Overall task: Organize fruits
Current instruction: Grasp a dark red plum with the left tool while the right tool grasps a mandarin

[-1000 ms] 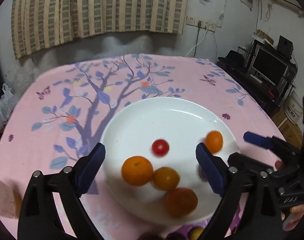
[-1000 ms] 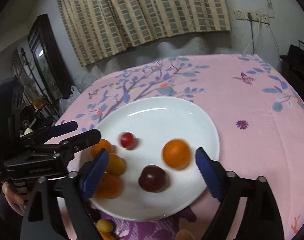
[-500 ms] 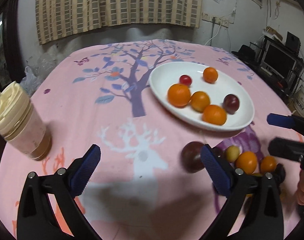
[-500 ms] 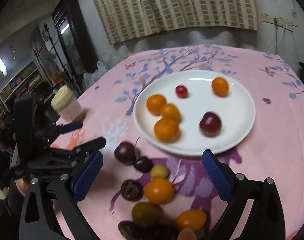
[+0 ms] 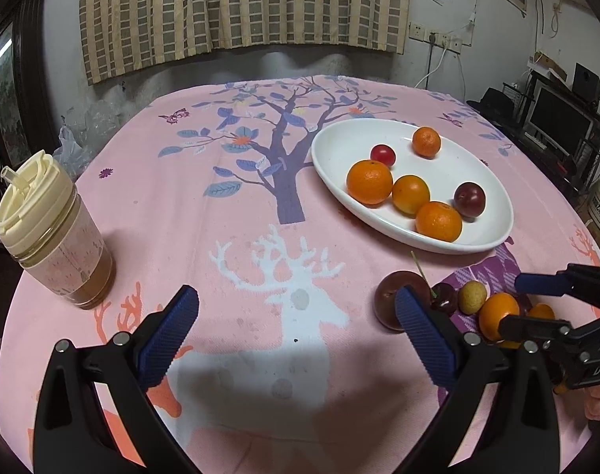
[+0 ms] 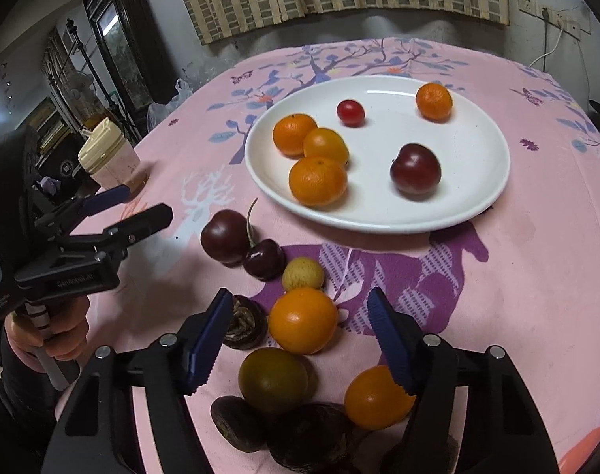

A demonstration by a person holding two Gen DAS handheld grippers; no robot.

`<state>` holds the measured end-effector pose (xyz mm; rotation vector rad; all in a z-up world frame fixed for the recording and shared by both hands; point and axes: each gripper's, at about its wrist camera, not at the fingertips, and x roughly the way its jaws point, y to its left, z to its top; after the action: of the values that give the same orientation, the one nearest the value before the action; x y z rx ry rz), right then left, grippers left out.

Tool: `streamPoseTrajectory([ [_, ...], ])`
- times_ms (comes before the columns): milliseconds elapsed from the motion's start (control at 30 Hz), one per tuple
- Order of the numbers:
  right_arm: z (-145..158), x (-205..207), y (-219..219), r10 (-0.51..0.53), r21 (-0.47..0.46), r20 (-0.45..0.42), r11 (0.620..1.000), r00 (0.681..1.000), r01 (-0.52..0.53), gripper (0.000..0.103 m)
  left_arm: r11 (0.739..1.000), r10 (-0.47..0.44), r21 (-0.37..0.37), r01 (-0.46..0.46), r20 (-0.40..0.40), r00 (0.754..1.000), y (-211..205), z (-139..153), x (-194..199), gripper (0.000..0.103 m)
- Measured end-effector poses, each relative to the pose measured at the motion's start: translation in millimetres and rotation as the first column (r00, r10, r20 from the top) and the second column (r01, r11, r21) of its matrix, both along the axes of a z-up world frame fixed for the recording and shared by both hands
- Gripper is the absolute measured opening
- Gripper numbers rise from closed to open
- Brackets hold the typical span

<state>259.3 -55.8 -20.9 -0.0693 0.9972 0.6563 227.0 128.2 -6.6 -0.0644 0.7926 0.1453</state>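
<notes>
A white plate (image 6: 469,197) (image 5: 331,146) holds several oranges, a small red tomato (image 6: 350,112) and a dark plum (image 6: 415,170). Loose fruit lies on the pink tablecloth in front of it: a dark plum (image 6: 221,241), a cherry (image 6: 263,262), a small yellow fruit (image 6: 302,273), an orange (image 6: 302,319), a greenish fruit (image 6: 272,379) and another orange (image 6: 373,399). My right gripper (image 6: 300,339) is open, its fingers either side of the nearer loose orange, just above it. My left gripper (image 5: 296,331) is open and empty over the tablecloth, left of the loose fruit.
A jar with a cream lid (image 5: 51,233) stands at the table's left edge. Dark wrinkled fruits (image 6: 244,322) lie among the loose pile. A monitor and shelves (image 5: 556,118) stand beyond the table on the right. A curtain hangs behind.
Both grippers have pulled back from over the plate toward the near side of the table. The loose fruit pile and the jar have come into view. Both stay open.
</notes>
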Motion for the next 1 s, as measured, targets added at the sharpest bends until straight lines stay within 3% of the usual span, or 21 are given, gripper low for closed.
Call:
streamPoseTrajectory([
  [300,-7,-2,4,0.014,-0.027,-0.025,1.000,1.000,-0.015,0.061,1.000,0.011,-0.021,-0.011,-0.018,1.000,2,-2,3,0.098],
  [600,-10,1,5,0.006,-0.051,-0.018,0.999,1.000,-0.007,0.040,1.000,-0.001,-0.026,0.000,-0.019,1.000,0,-4,6,0.098],
  [800,-1,8,-14,-0.066,0.033,-0.020,0.997,0.998,0.066,0.039,0.994,-0.103,-0.051,0.101,-0.030,0.994,-16,-11,6,0.098],
  [833,1,9,-17,-0.079,0.043,-0.016,0.996,0.997,0.080,0.039,0.992,-0.124,-0.041,0.123,-0.024,0.992,-21,-12,6,0.093],
  [867,3,9,-18,-0.086,0.050,-0.015,0.995,0.996,0.087,0.039,0.989,-0.147,-0.031,0.146,-0.017,0.989,-25,-14,6,0.077],
  [933,4,10,-21,-0.096,0.058,-0.015,0.994,0.995,0.097,0.039,0.980,-0.200,-0.031,0.199,-0.027,0.979,-33,-17,9,0.064],
  [1000,3,11,-21,-0.102,0.058,-0.017,0.993,0.995,0.103,0.039,0.973,-0.224,-0.067,0.221,-0.028,0.974,-35,-20,13,0.059],
])
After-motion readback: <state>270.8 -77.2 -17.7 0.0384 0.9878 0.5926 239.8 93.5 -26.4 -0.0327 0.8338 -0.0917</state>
